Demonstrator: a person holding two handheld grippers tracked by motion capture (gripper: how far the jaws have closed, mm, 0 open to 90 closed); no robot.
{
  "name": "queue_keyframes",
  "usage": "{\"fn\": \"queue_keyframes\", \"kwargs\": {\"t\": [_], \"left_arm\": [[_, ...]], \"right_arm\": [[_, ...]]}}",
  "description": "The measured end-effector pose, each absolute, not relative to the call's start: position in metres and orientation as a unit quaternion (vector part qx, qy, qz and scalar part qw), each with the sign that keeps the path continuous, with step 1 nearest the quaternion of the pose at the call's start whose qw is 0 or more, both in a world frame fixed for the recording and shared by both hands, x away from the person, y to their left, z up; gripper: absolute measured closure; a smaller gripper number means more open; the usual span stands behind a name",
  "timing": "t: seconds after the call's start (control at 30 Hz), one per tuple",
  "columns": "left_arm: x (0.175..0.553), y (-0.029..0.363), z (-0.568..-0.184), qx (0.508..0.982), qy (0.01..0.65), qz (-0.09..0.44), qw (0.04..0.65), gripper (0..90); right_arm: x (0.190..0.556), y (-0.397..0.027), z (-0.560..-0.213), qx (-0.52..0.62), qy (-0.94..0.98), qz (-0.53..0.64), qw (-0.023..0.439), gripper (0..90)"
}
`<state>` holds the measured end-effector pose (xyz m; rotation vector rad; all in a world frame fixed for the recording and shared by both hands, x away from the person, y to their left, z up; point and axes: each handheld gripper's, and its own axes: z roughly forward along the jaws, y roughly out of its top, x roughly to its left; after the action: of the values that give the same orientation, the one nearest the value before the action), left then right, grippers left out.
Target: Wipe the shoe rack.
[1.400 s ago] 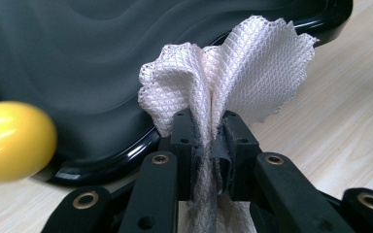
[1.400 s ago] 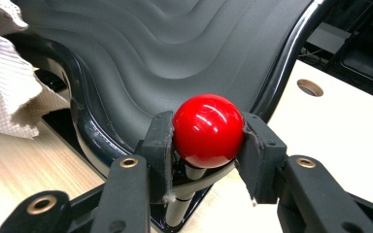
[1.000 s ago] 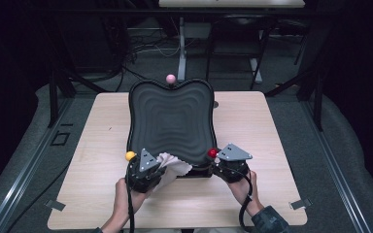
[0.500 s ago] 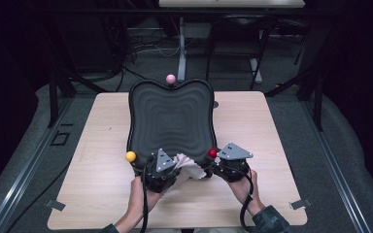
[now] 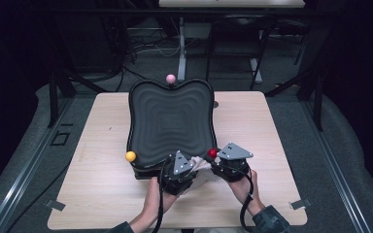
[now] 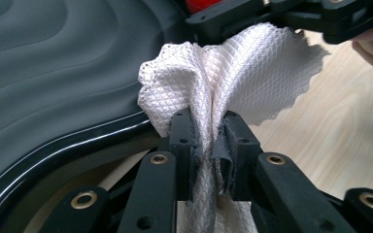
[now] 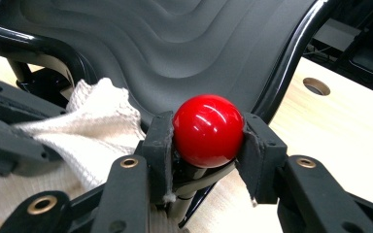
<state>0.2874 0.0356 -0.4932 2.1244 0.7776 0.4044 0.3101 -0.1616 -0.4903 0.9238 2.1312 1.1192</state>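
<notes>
A black tray (image 5: 170, 121) with a rippled surface stands on the table, with ball knobs at its rim: pink (image 5: 171, 78) at the back, yellow (image 5: 130, 156) front left, red (image 5: 212, 153) front right. My left gripper (image 5: 190, 164) is at the tray's front edge, shut on a bunched white waffle cloth (image 5: 200, 164). In the left gripper view the cloth (image 6: 233, 73) fans out above the pinching gripper (image 6: 209, 141), beside the tray's rim (image 6: 68, 145). My right gripper (image 7: 206, 141) is shut on the red ball (image 7: 208, 130); the cloth (image 7: 92, 121) lies just left of it.
The wooden table (image 5: 102, 194) has bare room left, right and in front of the tray. A round hole (image 7: 315, 86) sits in the tabletop beyond the tray's right rim. Dark frames, cables and table legs stand behind the table.
My left gripper has slid right along the tray's front edge with the cloth, away from the yellow ball and close to the red ball. The right gripper has kept still.
</notes>
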Motion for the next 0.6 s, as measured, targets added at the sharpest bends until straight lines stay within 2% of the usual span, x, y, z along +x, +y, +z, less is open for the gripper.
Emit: {"fn": "queue_keyframes", "kwargs": {"t": [0.6], "left_arm": [[0.289,0.027,-0.496,0.849,0.290,0.157,0.413,77.4]], "right_arm": [[0.310,-0.162,-0.490,0.345,0.794,0.415,0.279,59.8]]}}
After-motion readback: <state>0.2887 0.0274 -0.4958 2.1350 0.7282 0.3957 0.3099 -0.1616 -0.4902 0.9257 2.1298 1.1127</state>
